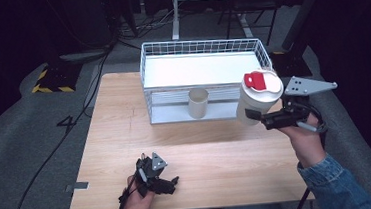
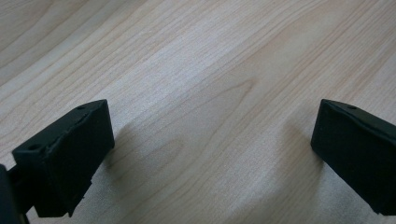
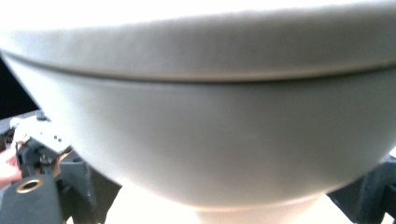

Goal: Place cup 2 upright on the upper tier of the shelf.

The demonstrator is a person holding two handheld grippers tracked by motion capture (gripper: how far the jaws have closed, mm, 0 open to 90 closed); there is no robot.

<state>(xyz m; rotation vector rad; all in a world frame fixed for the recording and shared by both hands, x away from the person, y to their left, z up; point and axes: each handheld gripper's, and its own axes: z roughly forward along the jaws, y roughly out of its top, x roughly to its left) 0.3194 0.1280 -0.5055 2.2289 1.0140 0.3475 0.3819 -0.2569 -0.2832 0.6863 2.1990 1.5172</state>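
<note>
1. Over the table's [image 1: 202,153] right edge, your right gripper [image 1: 252,115] holds a cream cup [image 1: 253,101] by its side, lifted clear of the wood.
2. That cup wears a white lid [image 1: 267,87] with a red tab [image 1: 255,81] and tilts a little, its top toward the wire basket [image 1: 199,48].
3. Your right gripper's jaws are clamped on the cup's lower wall; in the right gripper view the cup [image 3: 210,140] sits very close to the lens and looks blurred.
4. The cup hangs just in front of the basket's right front corner; whether they touch, you cannot tell.
5. A second, lidless cup [image 1: 198,102] stands upright in the basket's lower level, near the front.
6. Your left gripper [image 1: 162,184] rests near the table's front edge, left of centre.
7. Its jaws stand wide apart with nothing but bare wood [image 2: 210,93] between them.
</note>
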